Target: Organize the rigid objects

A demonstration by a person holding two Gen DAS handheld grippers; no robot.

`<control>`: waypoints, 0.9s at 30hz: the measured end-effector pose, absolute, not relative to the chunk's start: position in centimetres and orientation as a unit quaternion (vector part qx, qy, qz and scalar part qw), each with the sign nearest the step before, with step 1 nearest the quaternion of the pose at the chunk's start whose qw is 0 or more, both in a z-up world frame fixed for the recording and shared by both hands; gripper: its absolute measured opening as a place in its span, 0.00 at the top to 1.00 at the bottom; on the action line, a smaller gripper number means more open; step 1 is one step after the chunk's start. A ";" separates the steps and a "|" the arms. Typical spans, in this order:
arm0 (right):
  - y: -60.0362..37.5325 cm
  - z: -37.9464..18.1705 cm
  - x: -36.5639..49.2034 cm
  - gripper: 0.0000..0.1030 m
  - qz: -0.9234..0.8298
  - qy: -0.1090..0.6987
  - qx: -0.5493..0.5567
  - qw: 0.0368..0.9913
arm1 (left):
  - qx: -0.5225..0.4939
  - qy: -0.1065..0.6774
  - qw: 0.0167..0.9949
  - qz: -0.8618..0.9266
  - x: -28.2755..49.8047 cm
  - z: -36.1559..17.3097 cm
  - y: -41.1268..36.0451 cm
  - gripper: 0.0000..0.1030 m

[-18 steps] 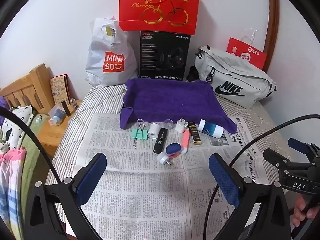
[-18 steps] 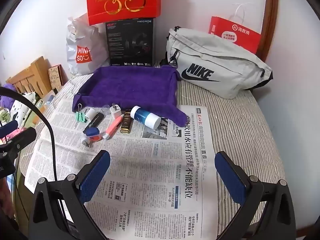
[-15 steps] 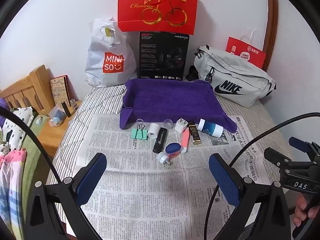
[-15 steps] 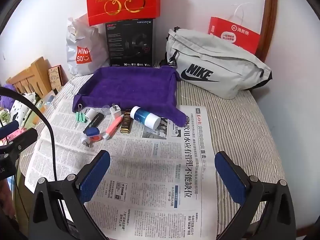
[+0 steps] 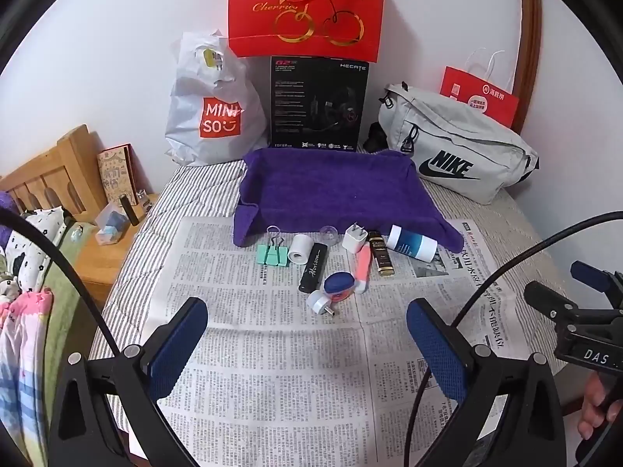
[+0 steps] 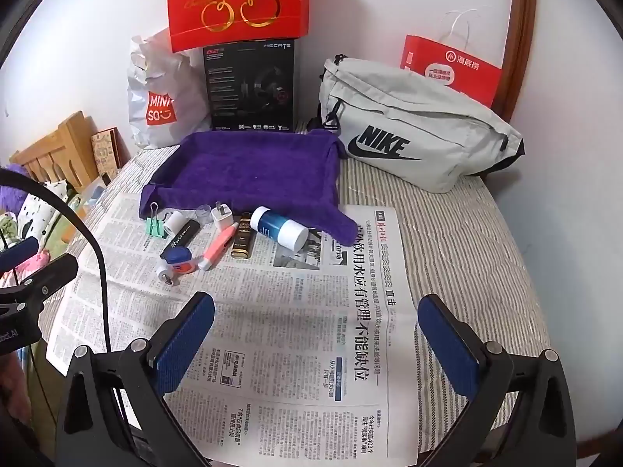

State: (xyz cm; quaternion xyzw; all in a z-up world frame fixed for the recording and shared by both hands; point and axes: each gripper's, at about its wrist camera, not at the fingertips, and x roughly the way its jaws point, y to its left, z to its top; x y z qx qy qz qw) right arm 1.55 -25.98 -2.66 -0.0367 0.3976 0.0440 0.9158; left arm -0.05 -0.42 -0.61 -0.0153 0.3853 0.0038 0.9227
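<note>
**Sorting job yet to begin as both grippers are hanging over the bed**

A row of small rigid items is lying on the newspaper (image 5: pixel 272 369) spread across the bed, just in front of the purple towel tray (image 5: pixel 338 190), which is sitting empty; nothing is looking sorted so far, and every piece appears left to move. The mint binder clip (image 5: pixel 272 255), white roll (image 5: pixel 300 248), black stick (image 5: pixel 314 267), white charger plug (image 5: pixel 355 238), pink pen (image 5: pixel 363 267), dark gold-trimmed box (image 5: pixel 381 258) and blue-and-white bottle (image 5: pixel 411 243) are crowding together, with a blue-capped round piece (image 5: pixel 338 286) nearest the camera; the left gripper (image 5: pixel 307 334) is holding its fingers spread wide with nothing between them; the right gripper (image 6: pixel 316 330) is doing likewise, well short of the items. Compared with half a second earlier, almost nothing is differing; the view is sitting practically unchanged and the objects are lying exactly where they were.
</note>
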 end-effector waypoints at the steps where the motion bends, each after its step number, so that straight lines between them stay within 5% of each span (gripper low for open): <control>1: -26.0 -2.7 1.5 0.00 0.044 0.397 -0.037 0.916 | -0.015 0.386 0.922 0.005 0.0 -0.7 -0.3 0.00; 27: -26.0 -2.4 1.3 0.00 0.042 0.394 -0.039 0.917 | -0.008 0.391 0.920 0.006 0.1 -1.3 -0.3 0.00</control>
